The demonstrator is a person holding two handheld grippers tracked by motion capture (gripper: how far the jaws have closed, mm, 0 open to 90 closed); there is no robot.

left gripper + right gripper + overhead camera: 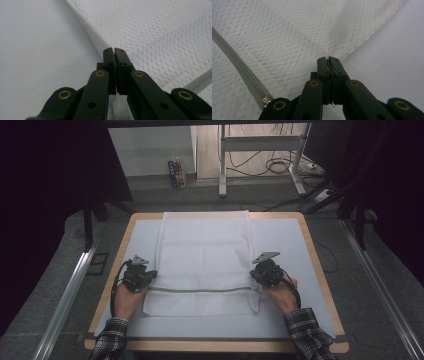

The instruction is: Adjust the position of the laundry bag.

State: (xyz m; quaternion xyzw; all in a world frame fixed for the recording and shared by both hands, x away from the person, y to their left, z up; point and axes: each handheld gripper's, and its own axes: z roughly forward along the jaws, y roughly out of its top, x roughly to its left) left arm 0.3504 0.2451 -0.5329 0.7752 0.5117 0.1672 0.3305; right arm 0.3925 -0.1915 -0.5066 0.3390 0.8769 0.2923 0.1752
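Wooden-edged table [320, 270] with pale grey mat [285, 240] at centre, small printed carton [176, 174] on the floor at 11 o'clock, metal stand legs [222, 165] at 12, tangled cables [277, 166] at 1, aluminium rails [65, 295] at 8 and 4

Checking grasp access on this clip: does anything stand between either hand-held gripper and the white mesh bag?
Nothing visible does. The left hand-held gripper and right hand-held gripper are each shut on a side edge of the white mesh bag, near its zipper. The table beside it is bare.
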